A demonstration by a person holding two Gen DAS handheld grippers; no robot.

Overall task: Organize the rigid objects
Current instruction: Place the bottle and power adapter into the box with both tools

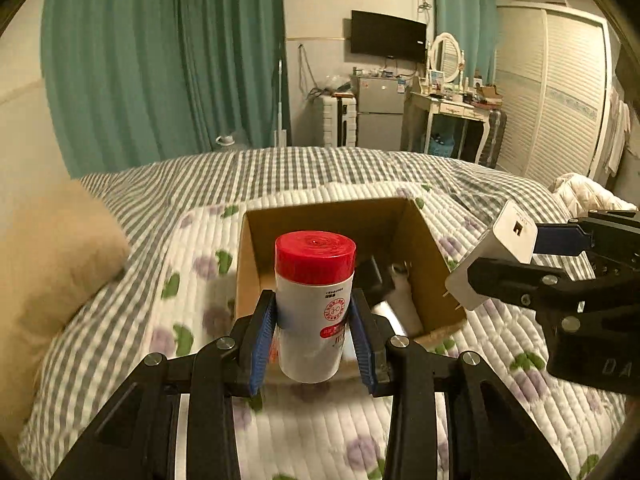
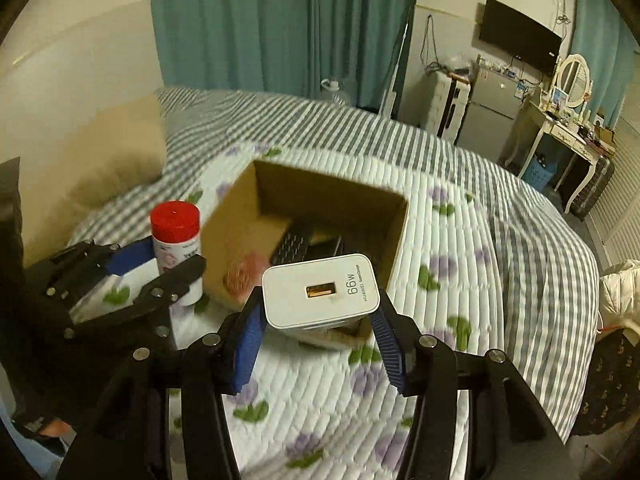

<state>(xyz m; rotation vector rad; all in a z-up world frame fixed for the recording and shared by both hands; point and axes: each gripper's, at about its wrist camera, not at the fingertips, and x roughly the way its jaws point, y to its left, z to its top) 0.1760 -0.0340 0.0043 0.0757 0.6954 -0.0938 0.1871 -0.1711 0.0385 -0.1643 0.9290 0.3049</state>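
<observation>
Above the quilt (image 1: 320,432), a red-capped bottle (image 1: 314,304) is gripped by the left gripper (image 1: 314,344) and a white charger (image 2: 320,290) by the right gripper (image 2: 318,344), both held short of the cardboard box (image 2: 400,232) rim.

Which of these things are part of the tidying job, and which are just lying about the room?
Part of the job:
- red-capped bottle, held in the left gripper
- white charger, held in the right gripper
- cardboard box

Just lying about:
- tan pillow
- quilt
- television
- fridge
</observation>
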